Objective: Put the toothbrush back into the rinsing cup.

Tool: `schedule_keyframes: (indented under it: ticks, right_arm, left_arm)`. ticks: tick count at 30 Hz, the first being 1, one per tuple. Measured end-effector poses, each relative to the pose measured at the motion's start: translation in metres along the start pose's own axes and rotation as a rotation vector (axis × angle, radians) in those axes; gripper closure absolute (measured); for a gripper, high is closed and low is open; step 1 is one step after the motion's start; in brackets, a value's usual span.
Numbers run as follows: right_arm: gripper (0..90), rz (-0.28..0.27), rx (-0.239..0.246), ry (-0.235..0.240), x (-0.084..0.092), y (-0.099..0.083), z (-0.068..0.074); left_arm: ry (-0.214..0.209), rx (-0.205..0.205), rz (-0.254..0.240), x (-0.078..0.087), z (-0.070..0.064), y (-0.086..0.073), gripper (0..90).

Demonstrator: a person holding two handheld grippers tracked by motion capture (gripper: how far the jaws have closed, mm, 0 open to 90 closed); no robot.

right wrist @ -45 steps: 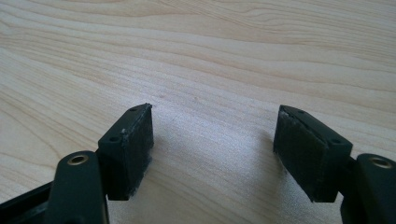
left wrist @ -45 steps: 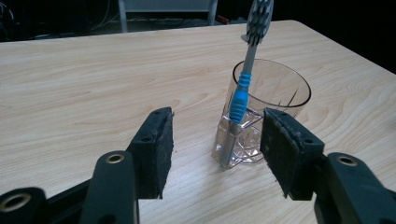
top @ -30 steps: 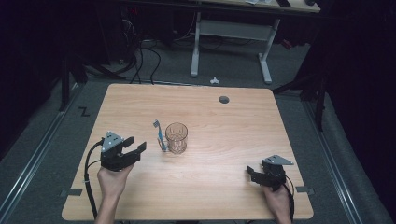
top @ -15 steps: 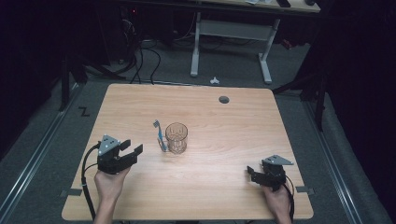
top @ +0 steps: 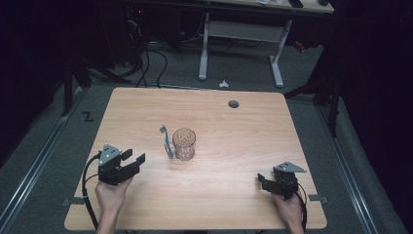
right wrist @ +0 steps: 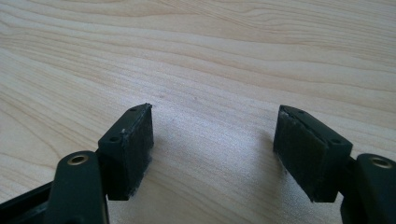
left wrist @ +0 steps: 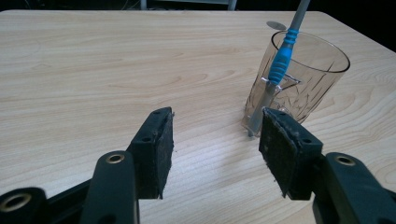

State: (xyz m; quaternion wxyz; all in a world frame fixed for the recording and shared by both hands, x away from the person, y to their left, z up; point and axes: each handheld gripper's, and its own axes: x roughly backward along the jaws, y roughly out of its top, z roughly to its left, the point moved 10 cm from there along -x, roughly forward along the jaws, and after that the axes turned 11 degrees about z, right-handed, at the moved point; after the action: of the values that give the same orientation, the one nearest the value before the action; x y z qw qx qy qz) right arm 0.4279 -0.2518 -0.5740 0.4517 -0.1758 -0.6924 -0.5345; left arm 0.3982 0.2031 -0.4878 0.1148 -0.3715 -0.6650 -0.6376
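A clear faceted glass (top: 184, 144) (left wrist: 303, 81) stands upright near the middle of the wooden table (top: 234, 141). A toothbrush (top: 166, 141) with a blue grip (left wrist: 282, 59) leans against the glass's left outer side, its lower end on the tabletop. My left gripper (top: 134, 157) (left wrist: 217, 126) sits left of and nearer than the glass, pointing at it. Its jaws are open with bare wood between them. My right gripper (top: 262, 183) (right wrist: 212, 119) rests low at the near right, open over bare wood, far from the glass.
A round grommet hole (top: 234, 104) lies near the table's far edge. Beyond the table stand a white desk frame (top: 204, 48) and floor cables (top: 146, 63). Cables trail from both grippers toward the near edge.
My left gripper has drifted slightly back toward the near edge and a little left, away from the glass. The right gripper, glass and toothbrush have not moved.
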Motion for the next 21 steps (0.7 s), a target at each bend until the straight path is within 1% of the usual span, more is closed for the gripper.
schedule_keyframes:
  ticks: [12, 15, 21]
  right_arm:
    - [28.8, 0.000, 0.001, 0.000, 0.000, 0.000, 0.000]
    - [28.8, -0.001, 0.000, -0.001, 0.000, 0.000, 0.000]
    - [28.8, 0.000, 0.001, 0.000, 0.000, 0.000, 0.000]
  left_arm:
    - [0.011, 0.015, 0.020, -0.002, 0.007, -0.010, 45.0]
    - [0.011, 0.025, 0.026, -0.004, 0.008, -0.014, 44.9]
    - [0.016, 0.028, 0.039, -0.007, 0.010, -0.019, 45.0]
